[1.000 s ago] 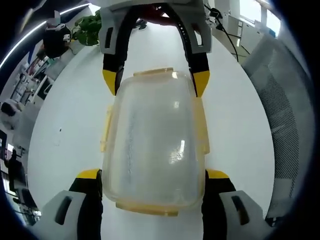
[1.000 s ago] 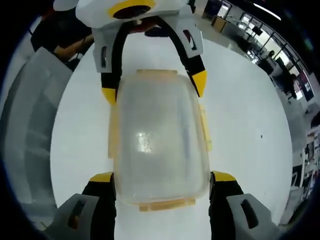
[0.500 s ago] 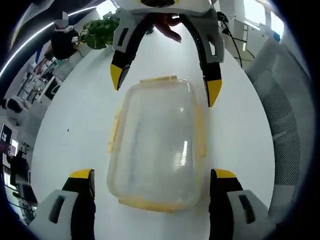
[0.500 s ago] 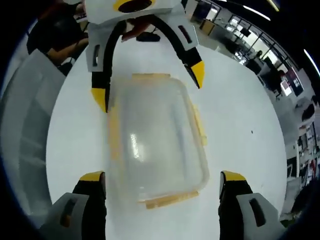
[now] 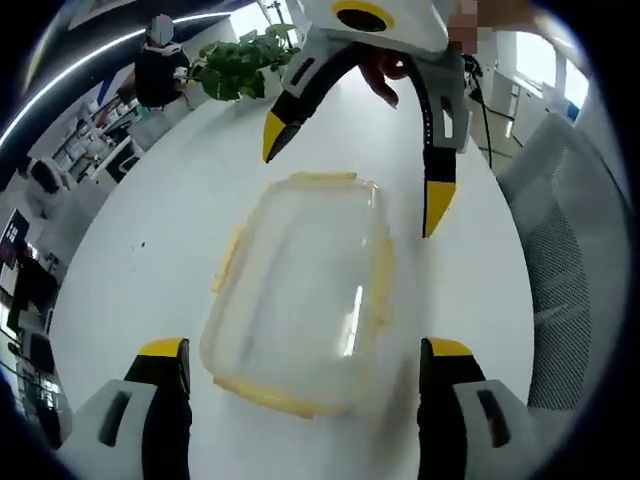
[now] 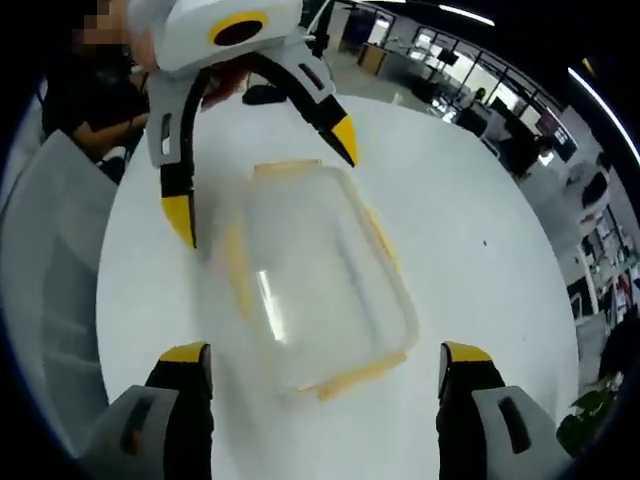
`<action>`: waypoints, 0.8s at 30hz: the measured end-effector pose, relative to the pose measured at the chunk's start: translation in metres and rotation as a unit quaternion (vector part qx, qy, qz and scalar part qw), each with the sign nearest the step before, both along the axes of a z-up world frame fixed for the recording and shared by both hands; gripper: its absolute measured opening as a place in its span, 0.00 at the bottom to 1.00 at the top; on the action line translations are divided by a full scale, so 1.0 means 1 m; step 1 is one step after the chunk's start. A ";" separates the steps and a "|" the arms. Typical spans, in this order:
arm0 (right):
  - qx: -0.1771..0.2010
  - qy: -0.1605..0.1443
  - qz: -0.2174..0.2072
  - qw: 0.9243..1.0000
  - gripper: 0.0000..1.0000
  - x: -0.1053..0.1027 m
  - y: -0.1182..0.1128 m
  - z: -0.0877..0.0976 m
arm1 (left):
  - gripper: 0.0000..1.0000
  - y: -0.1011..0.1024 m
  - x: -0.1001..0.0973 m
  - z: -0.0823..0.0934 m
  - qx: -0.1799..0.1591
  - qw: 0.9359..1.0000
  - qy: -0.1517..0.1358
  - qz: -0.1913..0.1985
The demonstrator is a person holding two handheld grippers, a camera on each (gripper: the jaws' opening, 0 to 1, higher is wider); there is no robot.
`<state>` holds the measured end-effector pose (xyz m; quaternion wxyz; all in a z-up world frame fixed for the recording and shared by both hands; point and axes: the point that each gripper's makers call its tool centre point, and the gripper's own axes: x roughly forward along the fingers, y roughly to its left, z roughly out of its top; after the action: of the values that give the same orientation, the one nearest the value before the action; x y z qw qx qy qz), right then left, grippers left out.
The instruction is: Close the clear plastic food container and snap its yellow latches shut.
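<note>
Left claw (image 5: pixel 298 375): jaws spread wide, clear of the container.
Right claw (image 6: pixel 325 378): jaws apart, gripping nothing.
Container (image 5: pixel 305 290): clear, lid on, lay flat on the white table (image 5: pixel 150 250) between both claws.
Latches (image 5: pixel 228 262): yellow, along its edges.
Chair (image 5: pixel 565 260): grey mesh, right of table.

Under your hands lies a white round table (image 5: pixel 150 250), glossy and evenly lit. In your left gripper view a mesh-backed grey chair (image 5: pixel 555 270) stands at three o'clock, a leafy green plant (image 5: pixel 240 60) at eleven o'clock, and bright windows (image 5: pixel 545 60) at one o'clock. A ceiling light strip (image 5: pixel 90 70) curves at ten o'clock. In your right gripper view an open office with desks (image 6: pixel 470 90) stretches from one to three o'clock.
</note>
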<state>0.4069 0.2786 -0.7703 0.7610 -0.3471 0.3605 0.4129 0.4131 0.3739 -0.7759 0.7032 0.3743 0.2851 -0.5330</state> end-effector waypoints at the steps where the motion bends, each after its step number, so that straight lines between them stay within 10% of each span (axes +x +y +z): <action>1: 0.005 -0.001 -0.009 1.000 0.94 0.000 -0.001 0.001 | 0.96 0.000 -0.001 0.001 -0.005 1.000 0.002 0.006; 24: 0.114 -0.037 -0.114 0.986 0.91 -0.034 -0.014 0.014 | 0.97 0.012 -0.030 0.011 -0.113 0.989 0.013 0.092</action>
<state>0.3733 0.2647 -0.7564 0.8506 -0.2296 0.3196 0.3489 0.3835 0.3863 -0.7652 0.7835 0.2570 0.2655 -0.4996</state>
